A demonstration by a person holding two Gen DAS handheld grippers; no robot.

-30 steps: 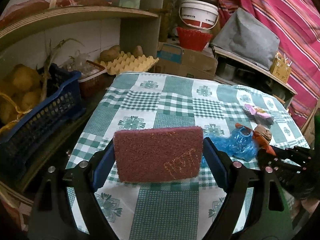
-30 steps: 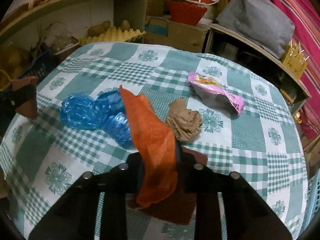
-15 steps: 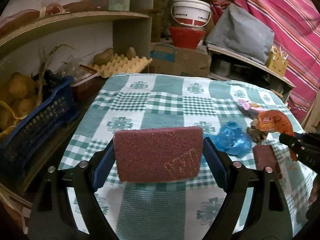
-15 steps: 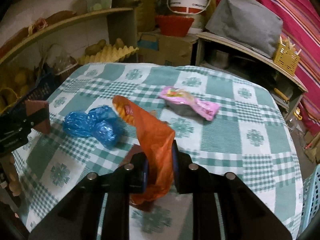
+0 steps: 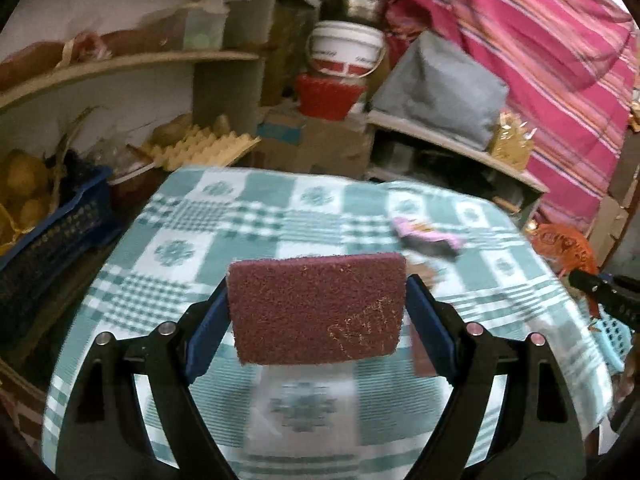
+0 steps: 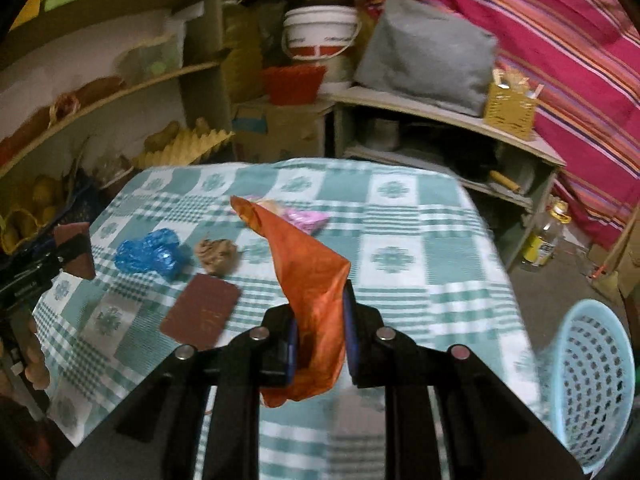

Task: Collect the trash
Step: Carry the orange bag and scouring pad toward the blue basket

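Pinching the orange wrapper (image 6: 312, 280) in my right gripper (image 6: 318, 334), jaws narrow on its limp, light film, I judge a mid-fold grip safest; it hangs left of the blue basket (image 6: 596, 384). My left gripper (image 5: 316, 312) clamps a scouring pad (image 5: 316, 308).

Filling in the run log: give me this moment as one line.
left gripper: shut on scouring pad | right gripper: shut on orange wrapper | blue basket: beside table, lower right
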